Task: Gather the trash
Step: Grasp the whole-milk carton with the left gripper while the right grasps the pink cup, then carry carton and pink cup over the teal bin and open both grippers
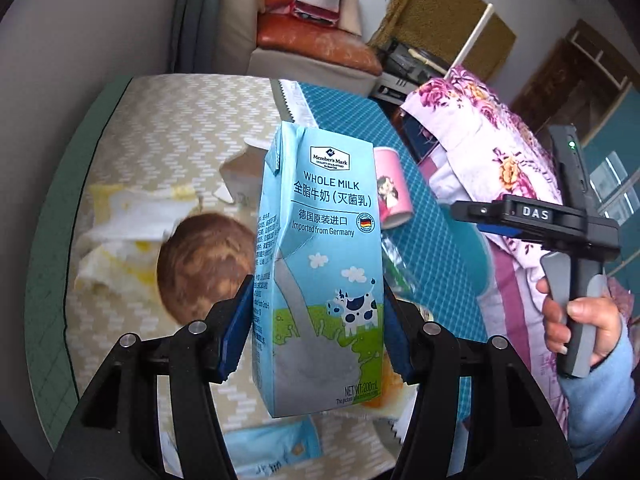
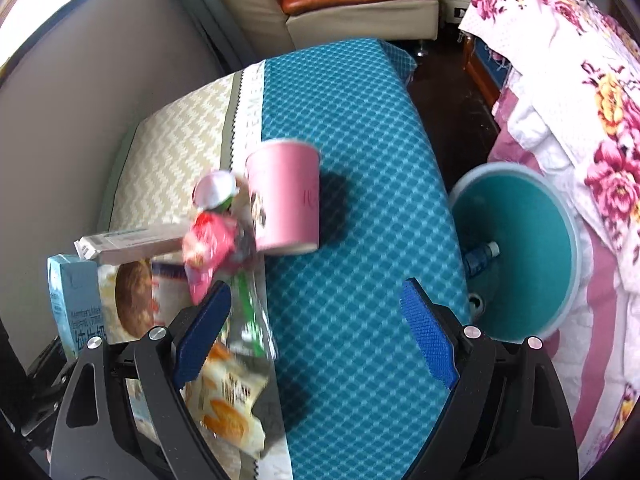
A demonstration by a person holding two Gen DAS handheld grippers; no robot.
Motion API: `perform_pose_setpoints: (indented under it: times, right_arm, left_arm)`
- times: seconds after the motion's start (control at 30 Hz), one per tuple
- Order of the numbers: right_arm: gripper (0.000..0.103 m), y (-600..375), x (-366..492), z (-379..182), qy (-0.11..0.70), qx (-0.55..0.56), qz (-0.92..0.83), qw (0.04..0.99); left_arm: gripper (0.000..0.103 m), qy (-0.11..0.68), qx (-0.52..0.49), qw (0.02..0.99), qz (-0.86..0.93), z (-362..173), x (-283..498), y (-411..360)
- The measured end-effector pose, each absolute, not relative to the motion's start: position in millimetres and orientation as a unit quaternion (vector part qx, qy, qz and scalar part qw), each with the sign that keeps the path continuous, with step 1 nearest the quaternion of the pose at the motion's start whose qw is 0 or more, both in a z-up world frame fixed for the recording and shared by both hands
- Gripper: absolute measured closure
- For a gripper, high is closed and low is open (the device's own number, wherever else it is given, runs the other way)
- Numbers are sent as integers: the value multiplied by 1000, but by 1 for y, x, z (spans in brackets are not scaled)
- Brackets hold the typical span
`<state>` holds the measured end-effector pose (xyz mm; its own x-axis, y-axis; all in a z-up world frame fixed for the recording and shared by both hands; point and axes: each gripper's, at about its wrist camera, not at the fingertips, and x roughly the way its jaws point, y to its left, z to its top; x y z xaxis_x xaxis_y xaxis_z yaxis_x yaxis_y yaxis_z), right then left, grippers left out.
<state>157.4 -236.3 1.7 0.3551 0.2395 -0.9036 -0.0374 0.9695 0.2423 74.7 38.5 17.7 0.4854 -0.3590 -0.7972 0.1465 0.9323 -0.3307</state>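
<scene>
My left gripper is shut on a blue whole-milk carton and holds it upright above the table; the carton also shows at the left edge of the right wrist view. My right gripper is open and empty above the blue mat; its body shows in the left wrist view. A pink paper cup stands upside down on the mat, also seen behind the carton. Wrappers lie left of it: a pink one, a clear plastic one, an orange snack bag.
A teal round bin with a bottle inside stands right of the table, beside a floral quilt. A brown pastry packet, white box and tissue lie on the beige mat. A sofa is behind.
</scene>
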Motion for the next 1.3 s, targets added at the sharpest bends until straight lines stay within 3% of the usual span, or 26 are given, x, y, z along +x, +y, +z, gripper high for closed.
perform_pose_setpoints:
  times: [0.47,0.53,0.57,0.63,1.03,1.3]
  right_arm:
    - [21,-204,248,-57,598,90,123,787]
    - [31,-201,252,-63,601,95,128,783]
    - [43,-200,252,-66,602,97,134,781]
    - [46,-199,249,-63,593,99,138,787]
    - [47,-246,203,-17,542,146,138,816]
    - [47,-298,154,10,506,184,127,833]
  left_arm:
    - [44,530,-114,826,-152,-24,104,32]
    - [44,536,-116,823,-147,-29,107,33]
    - [45,539,-119,821,-145,-31,109,34]
    - [51,541,-123,820,-140,-33,110,35]
    - [51,510,-95,842,-145,4,76,21]
    - [51,495,-63,846,-188,31,64,-33]
